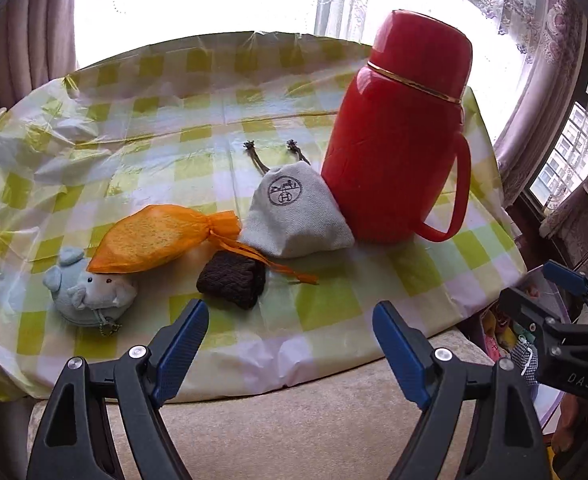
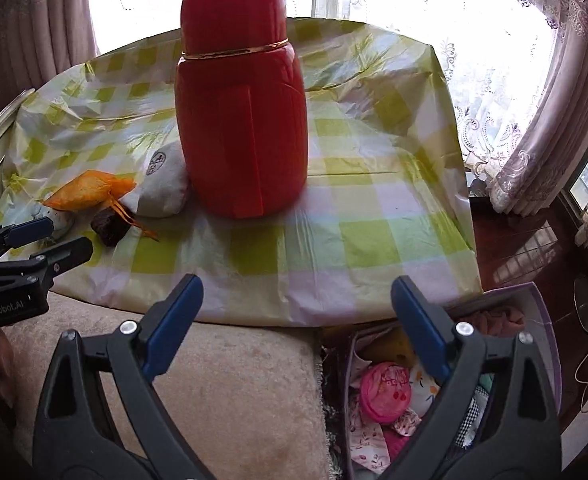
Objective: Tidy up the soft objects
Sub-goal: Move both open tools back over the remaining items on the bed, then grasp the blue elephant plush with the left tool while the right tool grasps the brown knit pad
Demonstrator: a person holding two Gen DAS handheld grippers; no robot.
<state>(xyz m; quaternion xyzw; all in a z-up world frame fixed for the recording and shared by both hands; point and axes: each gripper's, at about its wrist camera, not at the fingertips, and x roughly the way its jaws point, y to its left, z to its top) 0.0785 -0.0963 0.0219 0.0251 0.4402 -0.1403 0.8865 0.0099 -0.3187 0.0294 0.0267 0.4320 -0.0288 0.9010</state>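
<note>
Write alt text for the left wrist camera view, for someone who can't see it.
The open left gripper hovers at the edge of a green-checked tablecloth holding a dark brown knitted piece, an orange mesh pouch, a blue plush toy, a grey drawstring bag and a tall red thermos.

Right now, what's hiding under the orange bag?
The orange bag lies over the top of a blue plush toy; the toy's face still shows. Its ribbon crosses a dark brown knitted bundle. Anything else beneath is covered.
</note>
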